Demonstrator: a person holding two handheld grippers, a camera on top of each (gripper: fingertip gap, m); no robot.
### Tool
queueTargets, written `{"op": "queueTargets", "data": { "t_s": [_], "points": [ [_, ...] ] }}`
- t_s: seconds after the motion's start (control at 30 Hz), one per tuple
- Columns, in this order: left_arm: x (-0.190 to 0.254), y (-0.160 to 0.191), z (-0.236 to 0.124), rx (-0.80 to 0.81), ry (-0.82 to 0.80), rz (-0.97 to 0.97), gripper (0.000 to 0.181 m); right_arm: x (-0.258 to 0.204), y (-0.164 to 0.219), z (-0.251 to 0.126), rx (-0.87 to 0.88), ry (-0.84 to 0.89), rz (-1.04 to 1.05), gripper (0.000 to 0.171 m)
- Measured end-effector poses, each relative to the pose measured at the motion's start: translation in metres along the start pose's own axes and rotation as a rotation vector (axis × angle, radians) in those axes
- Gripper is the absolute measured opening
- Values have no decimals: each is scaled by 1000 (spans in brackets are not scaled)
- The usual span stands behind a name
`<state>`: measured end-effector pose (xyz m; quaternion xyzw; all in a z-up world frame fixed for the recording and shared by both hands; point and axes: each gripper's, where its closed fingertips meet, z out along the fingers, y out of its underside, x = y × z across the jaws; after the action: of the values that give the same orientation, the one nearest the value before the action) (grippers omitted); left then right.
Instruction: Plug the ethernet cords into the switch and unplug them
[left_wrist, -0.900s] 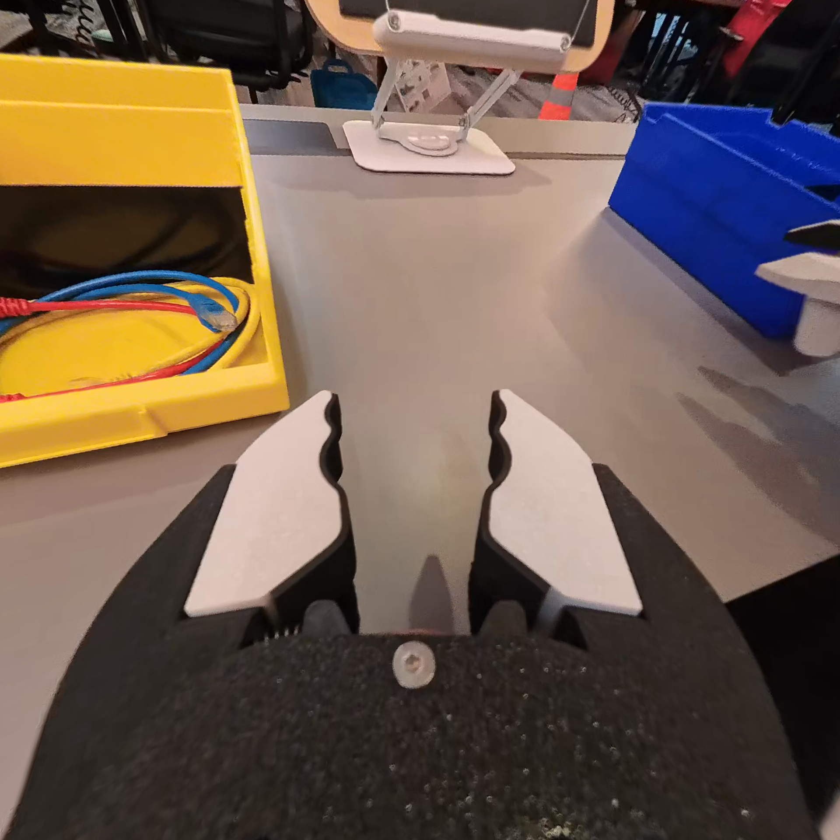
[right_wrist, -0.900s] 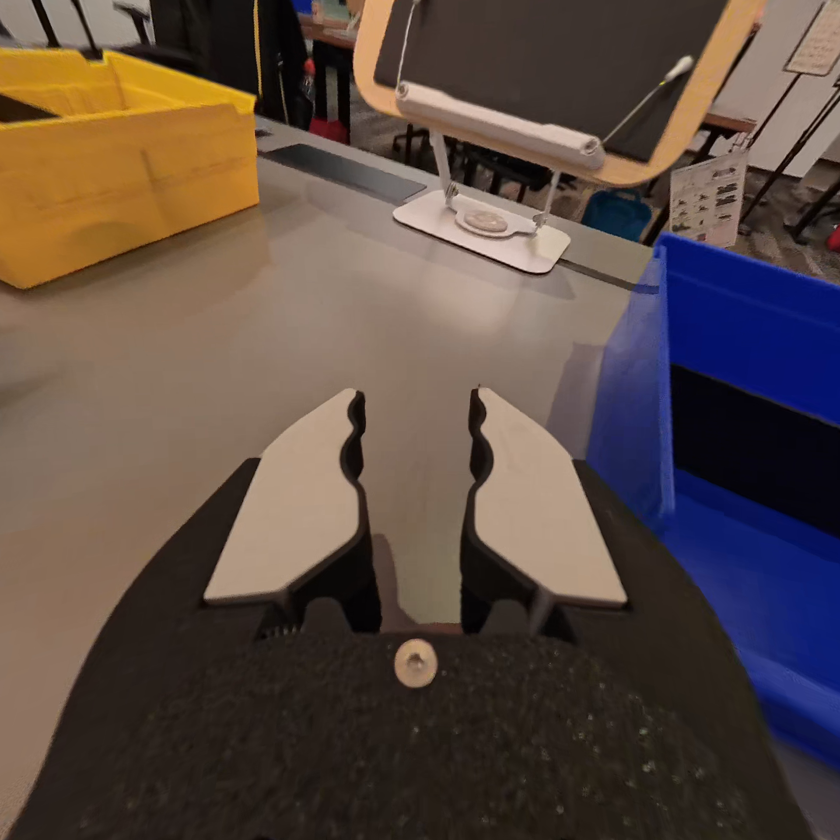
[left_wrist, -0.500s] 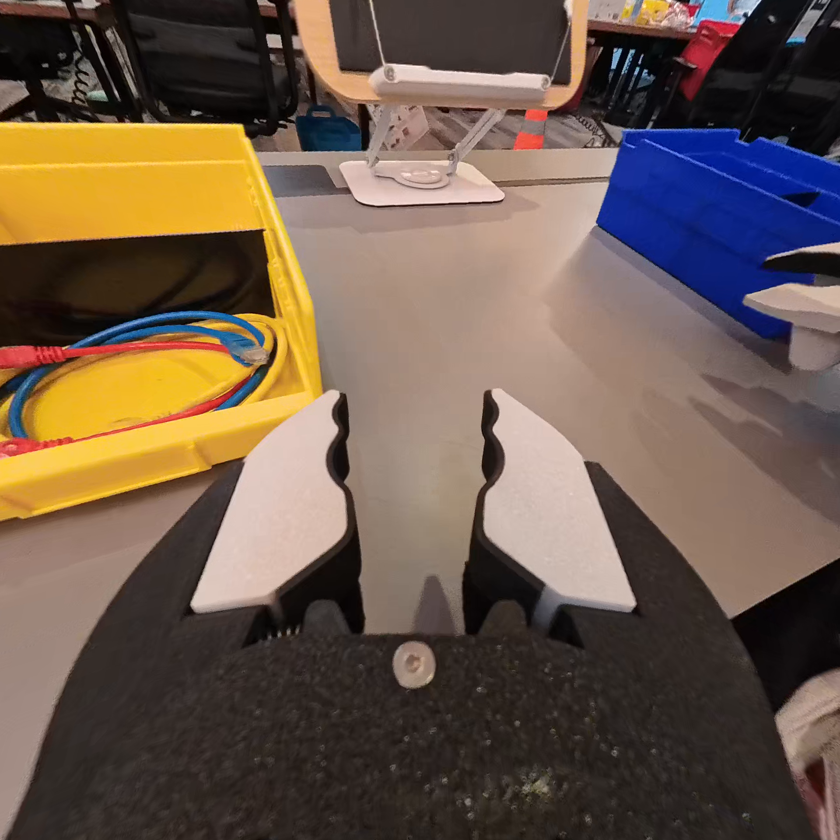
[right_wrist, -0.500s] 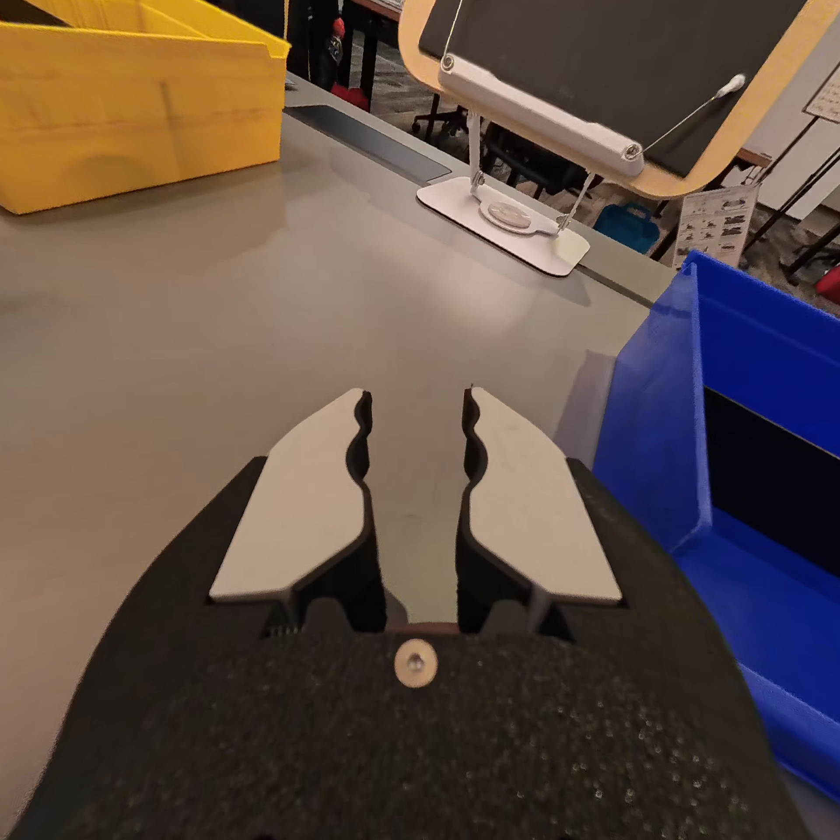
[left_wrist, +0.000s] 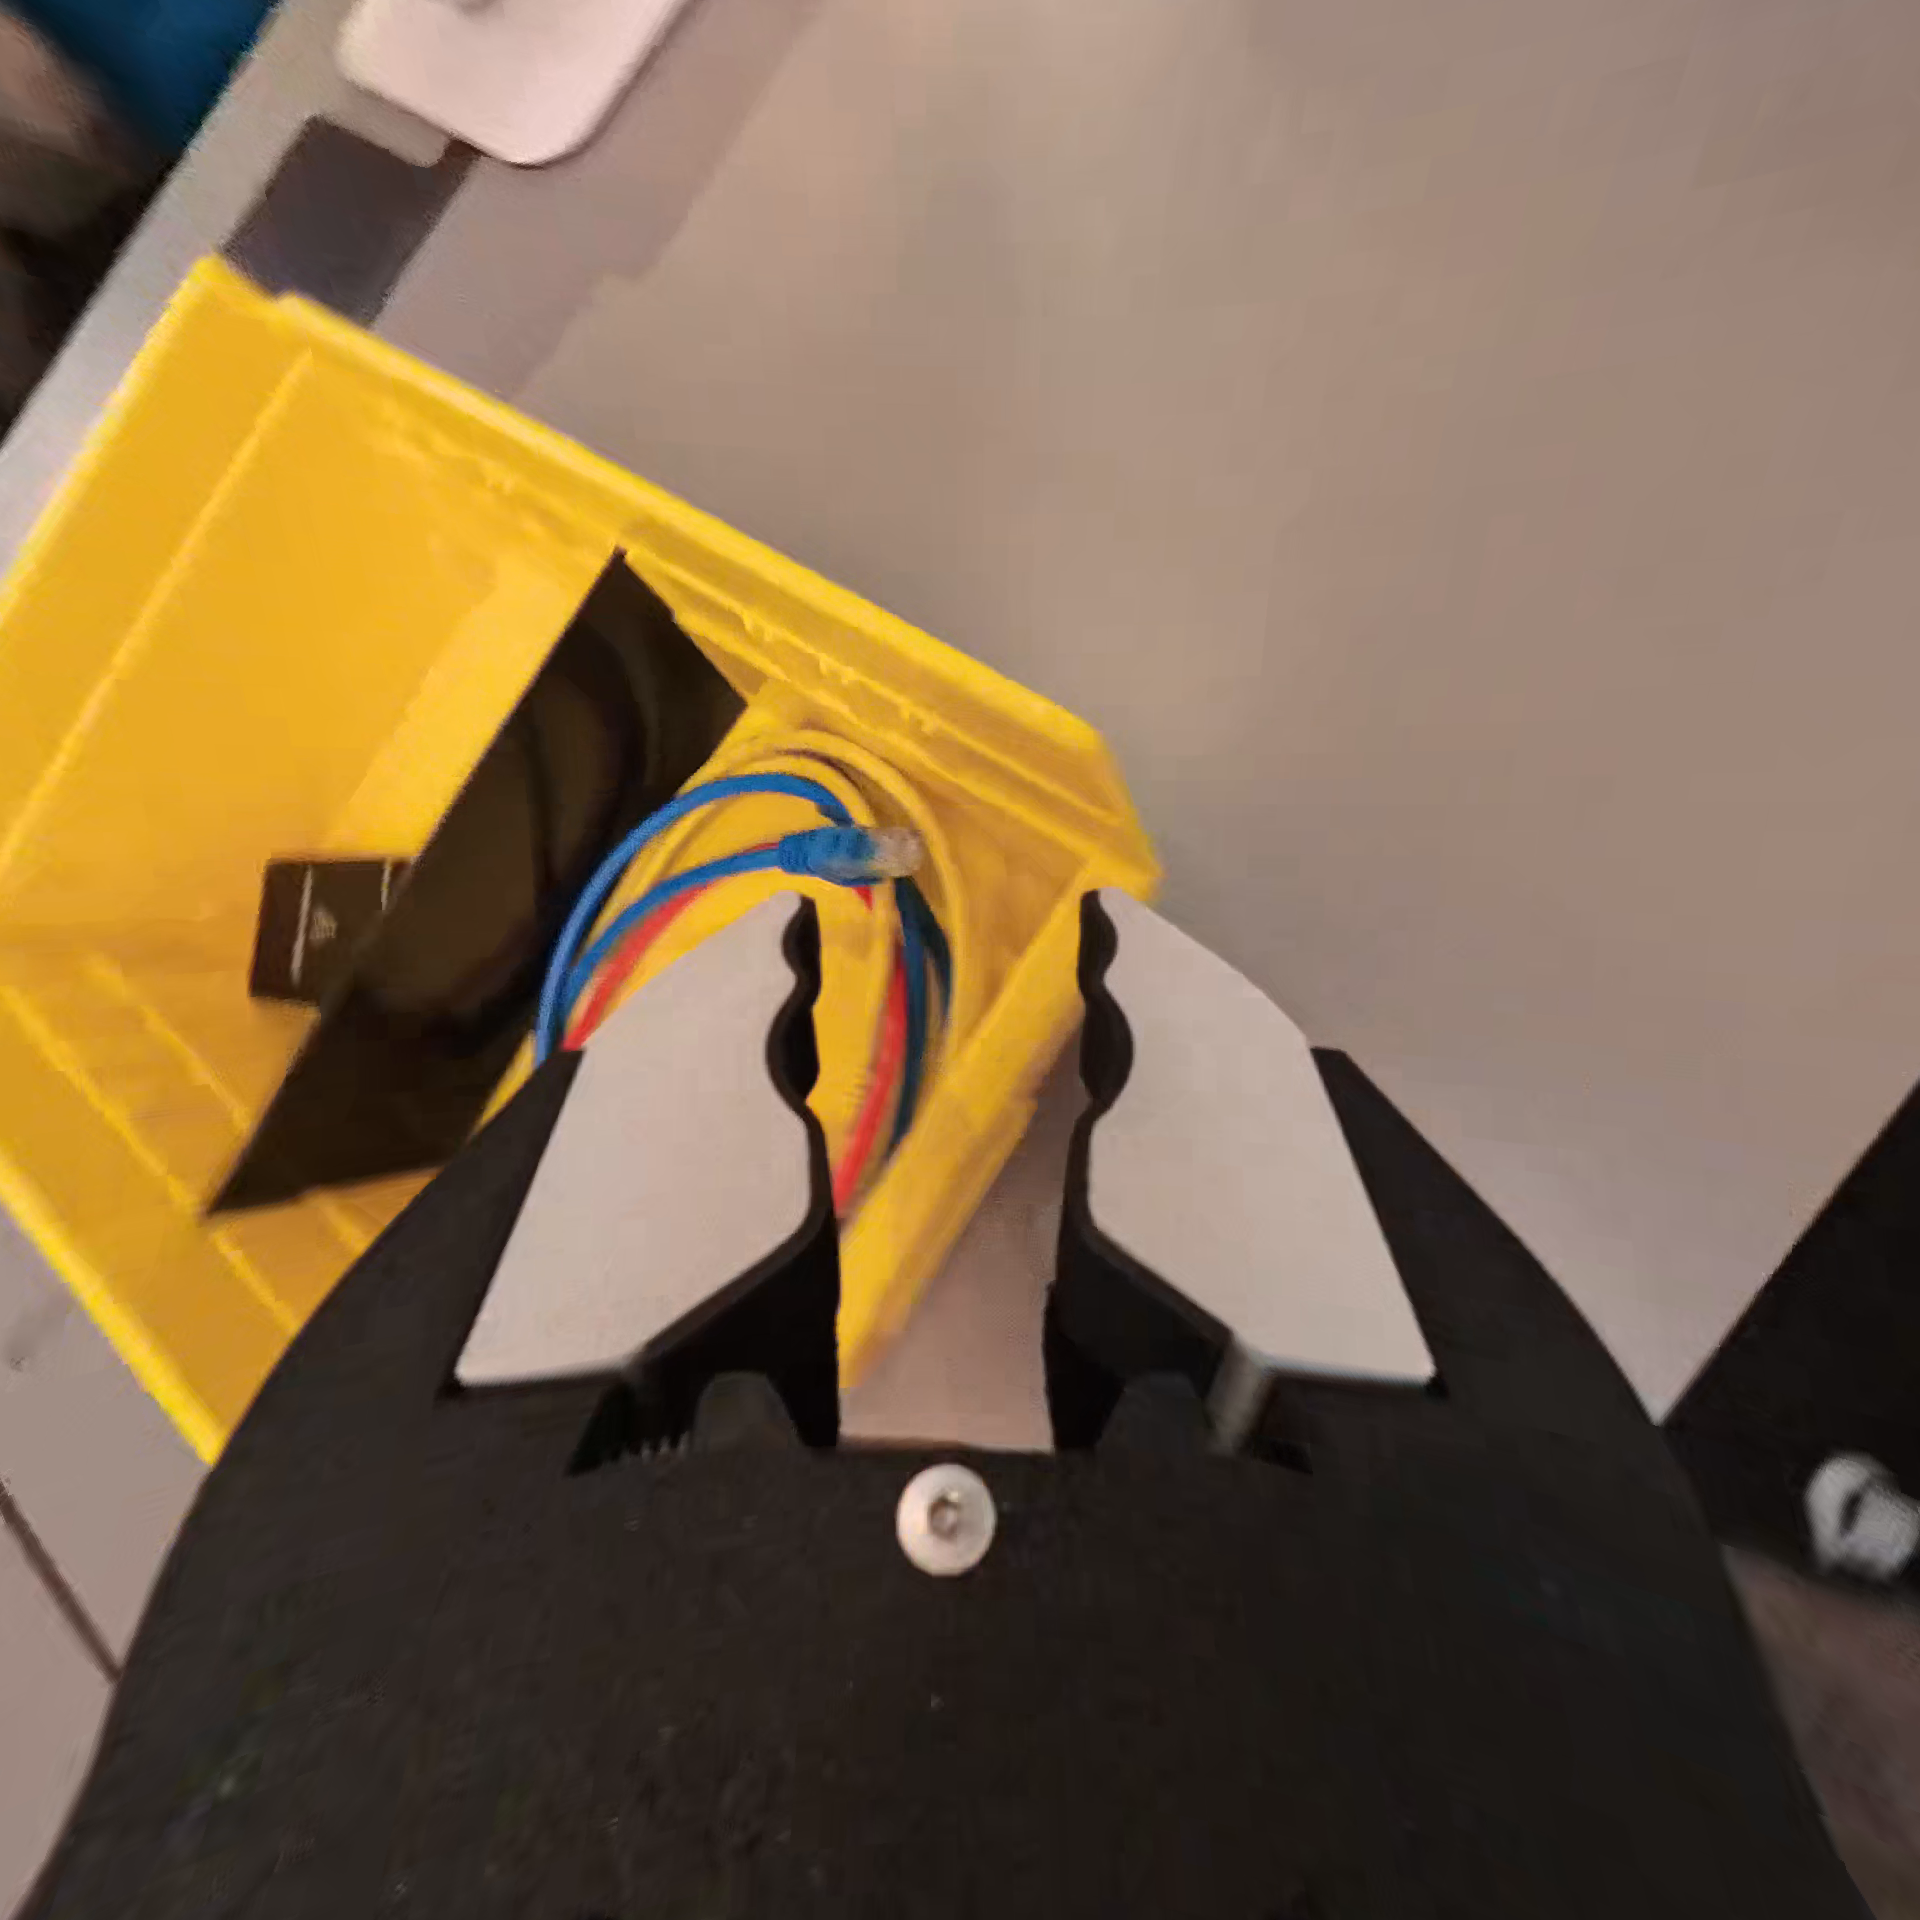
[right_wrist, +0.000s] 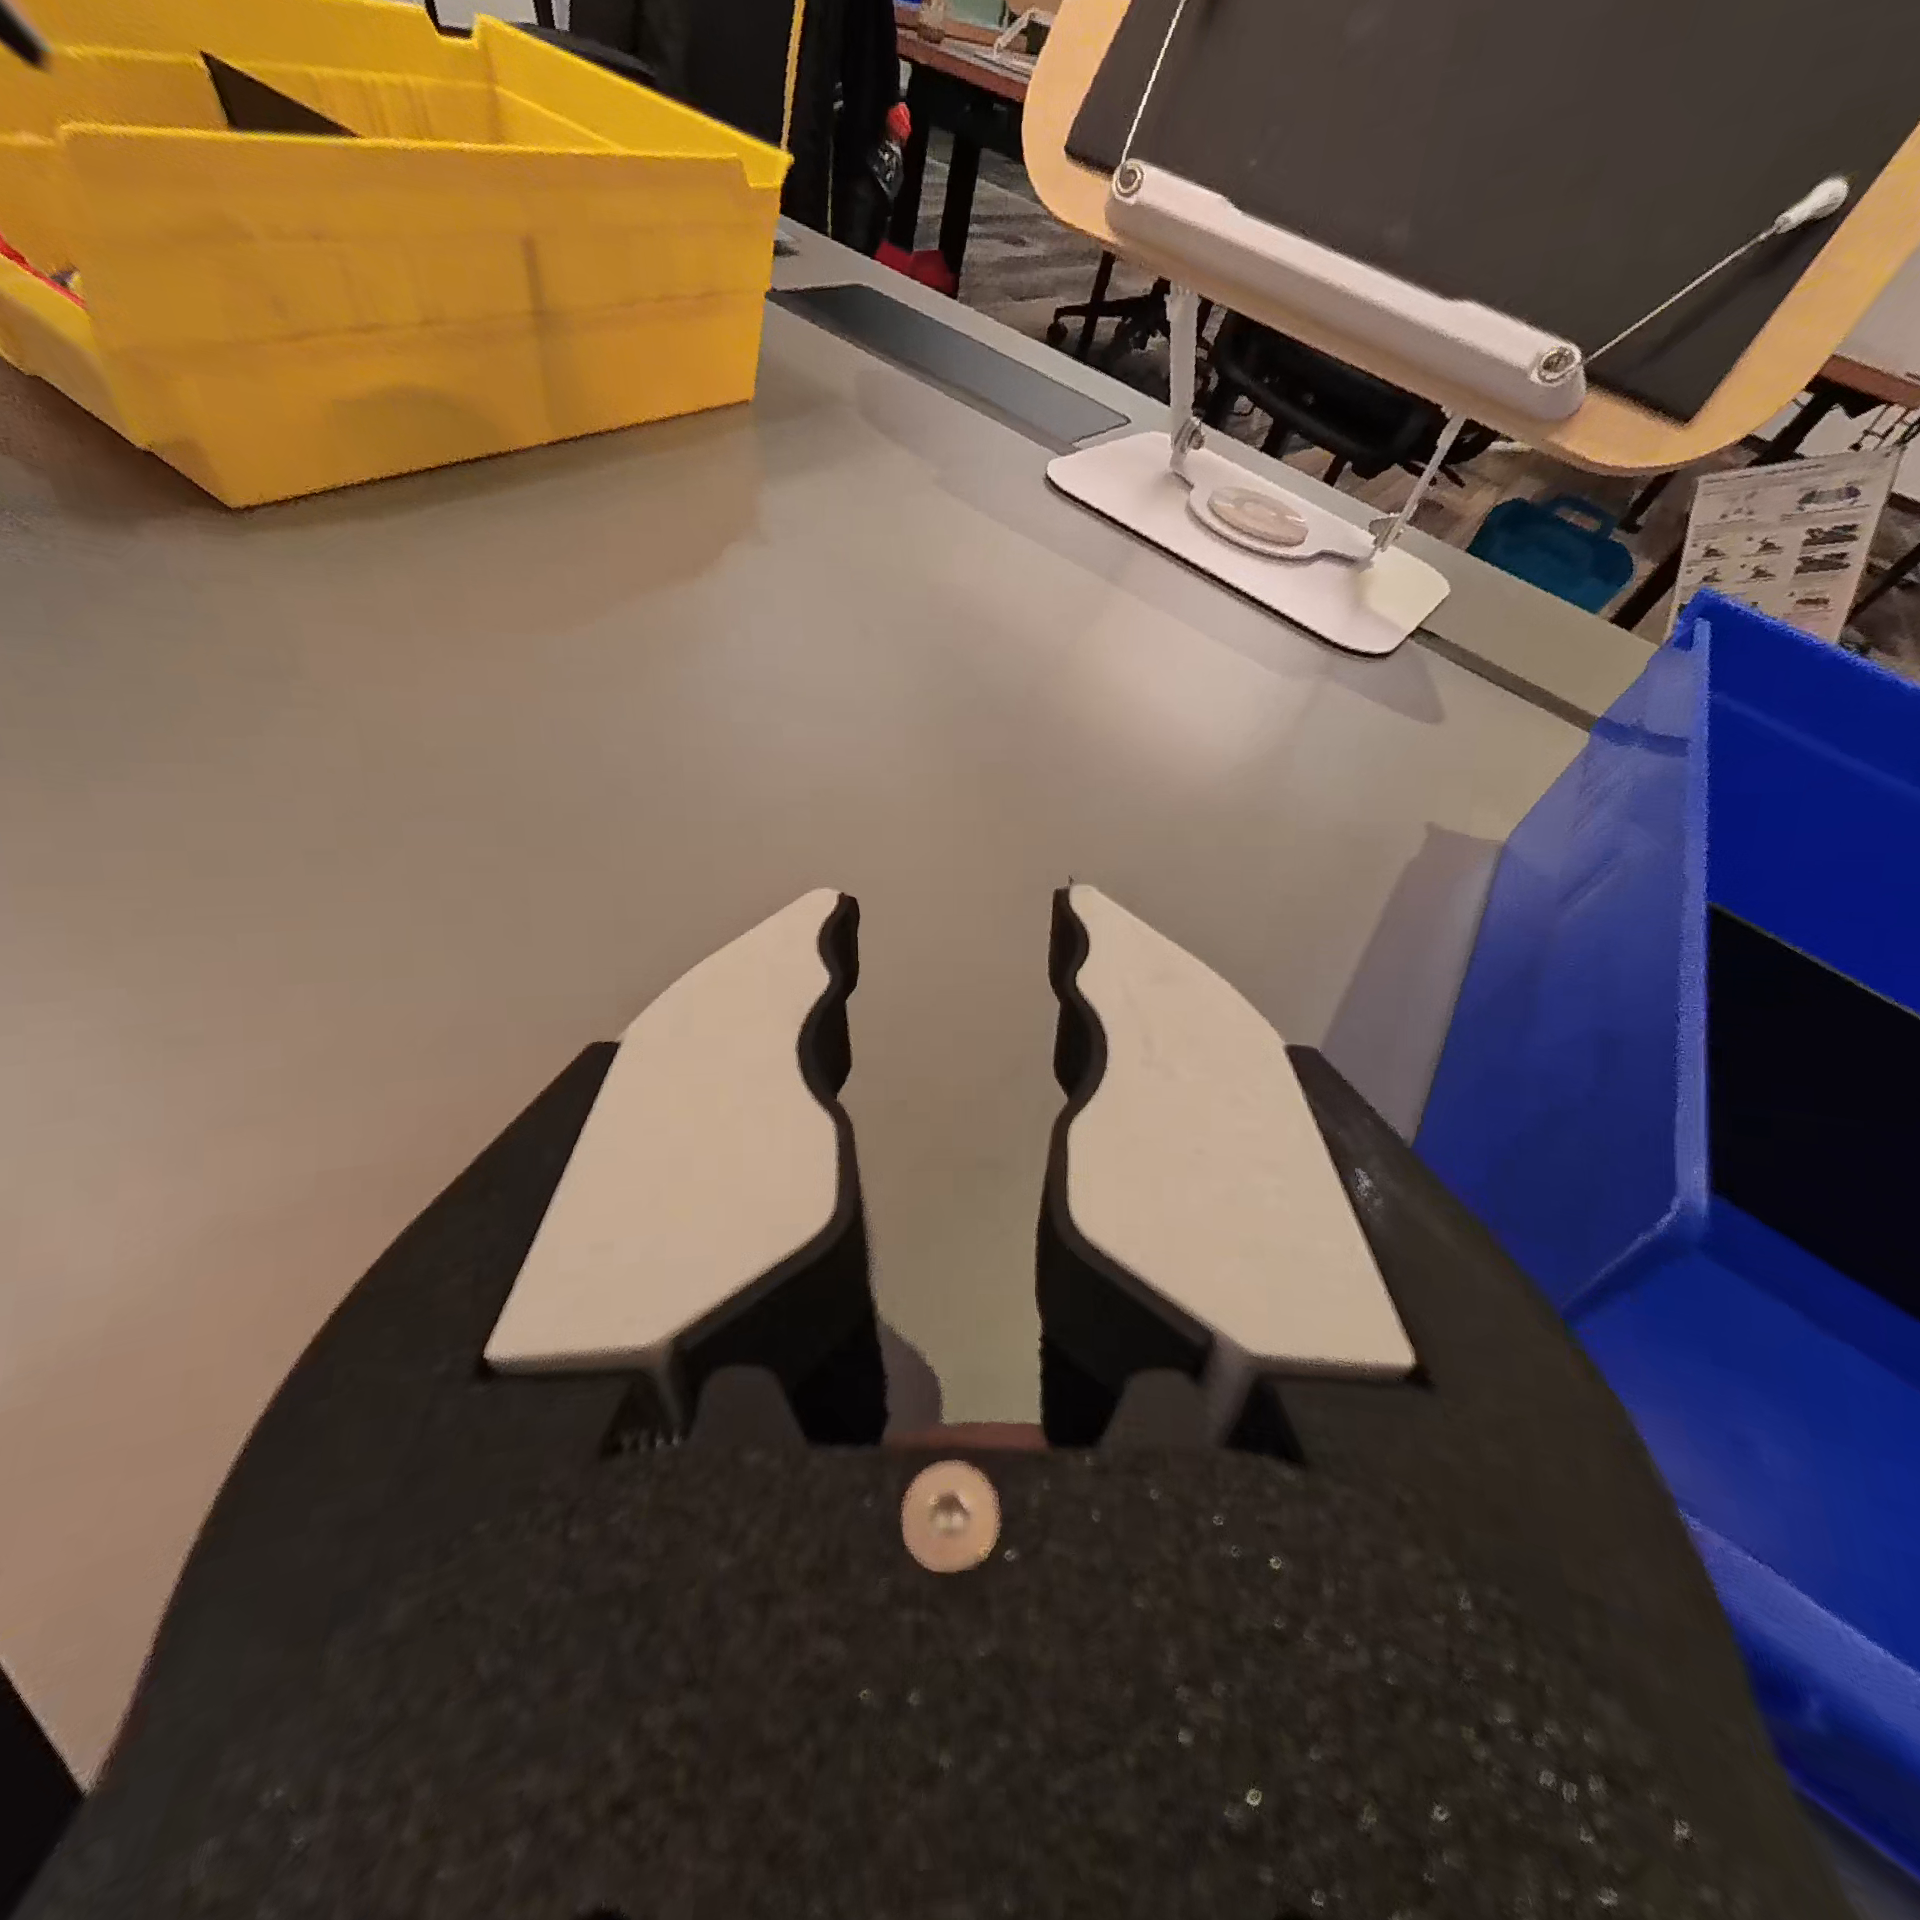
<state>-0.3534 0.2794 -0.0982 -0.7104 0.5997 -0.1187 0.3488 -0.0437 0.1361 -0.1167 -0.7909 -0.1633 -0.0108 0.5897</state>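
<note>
In the left wrist view a yellow bin (left_wrist: 270, 665) holds coiled ethernet cords: a blue one (left_wrist: 665, 842) with its clear plug (left_wrist: 883, 850) on top, a red one (left_wrist: 883, 1081) and a yellow one. A small black box (left_wrist: 312, 935) lies in the bin beside a black divider (left_wrist: 499, 935). My left gripper (left_wrist: 940, 904) is open and empty, above the bin's near right corner, tips just short of the blue plug. My right gripper (right_wrist: 956, 904) is open and empty over the bare table, between the yellow bin (right_wrist: 416, 312) and a blue bin (right_wrist: 1662, 1039).
A grey table (right_wrist: 416, 831) carries a tablet on a white stand (right_wrist: 1257, 530) at the back. The blue bin stands at the right edge. Chairs and other tables show behind. The black gripper body fills the low part of each view. There is about 35 centimetres between the tips of the two grippers.
My left gripper has swung left and tipped down over the yellow bin, so the cords now lie right under its tips. My right gripper has shifted only slightly and stays open.
</note>
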Motion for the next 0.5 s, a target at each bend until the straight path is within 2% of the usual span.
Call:
{"op": "queueTargets", "data": {
  "t_s": [0.17,0.3,0.4,0.43,0.5],
  "points": [
    [-34,16,45,-207,280,232,48,0,3,4,-15,-11,-6,35],
    [-56,44,75,-421,358,355,55,-4,6,5,-27,-17,-22,35],
    [-58,40,90,-389,377,459,42,-8,8,6,-35,-23,-50,35],
    [-57,39,93,-382,374,494,29,-9,8,7,-34,-23,-59,35],
    [-58,40,95,-371,345,576,22,-9,8,6,-33,-16,-62,35]
  ]
}}
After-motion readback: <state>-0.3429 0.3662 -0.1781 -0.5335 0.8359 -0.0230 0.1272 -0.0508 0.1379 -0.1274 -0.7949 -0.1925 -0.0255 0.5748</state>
